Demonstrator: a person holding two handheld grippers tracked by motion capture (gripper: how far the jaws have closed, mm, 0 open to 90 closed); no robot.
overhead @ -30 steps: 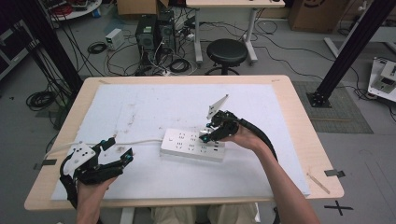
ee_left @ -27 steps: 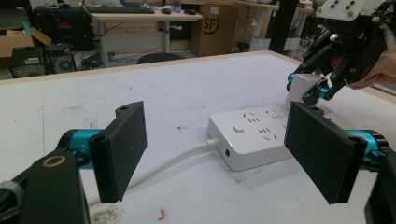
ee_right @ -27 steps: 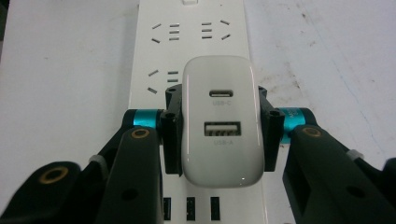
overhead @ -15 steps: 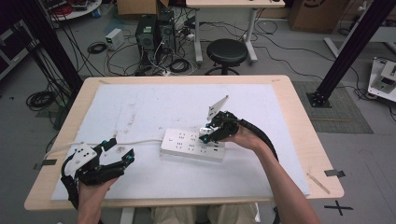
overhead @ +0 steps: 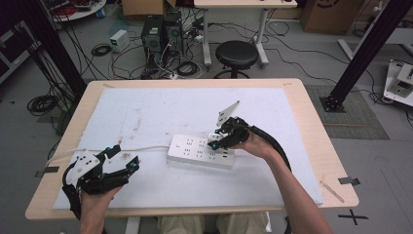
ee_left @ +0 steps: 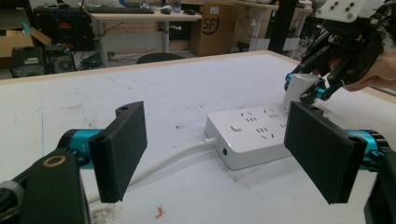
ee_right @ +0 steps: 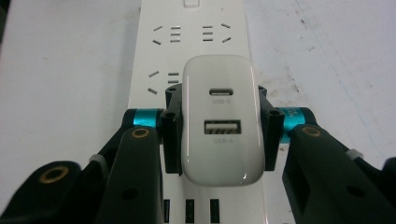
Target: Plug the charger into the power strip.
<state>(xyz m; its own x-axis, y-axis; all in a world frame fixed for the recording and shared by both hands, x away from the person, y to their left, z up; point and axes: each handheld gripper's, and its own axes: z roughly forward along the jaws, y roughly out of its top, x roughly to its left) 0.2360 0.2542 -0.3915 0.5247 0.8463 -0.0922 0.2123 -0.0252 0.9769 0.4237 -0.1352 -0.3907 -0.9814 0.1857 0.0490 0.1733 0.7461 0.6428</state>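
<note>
I've got the table (overhead: 311,122) under its white mat (overhead: 146,112), and the white power strip (overhead: 195,151) lies flat near the middle, its long axis running across the high view from left to right, tilted slightly, with its cable (overhead: 146,147) leaving the left end toward my left side. My right gripper (overhead: 217,141) sits over the strip's right half, jaws clamped on the two sides of the white USB charger (ee_right: 222,121). In the right gripper view the charger's port face looks straight back at the camera, USB-C above USB-A, its long axis in line with the strip. In the left gripper view the charger (ee_left: 299,88) stands on the strip, leaning a little. My left gripper (overhead: 122,158) rests low near the mat's front left, jaws wide apart with nothing between them, pointing at the strip's cable end
</note>
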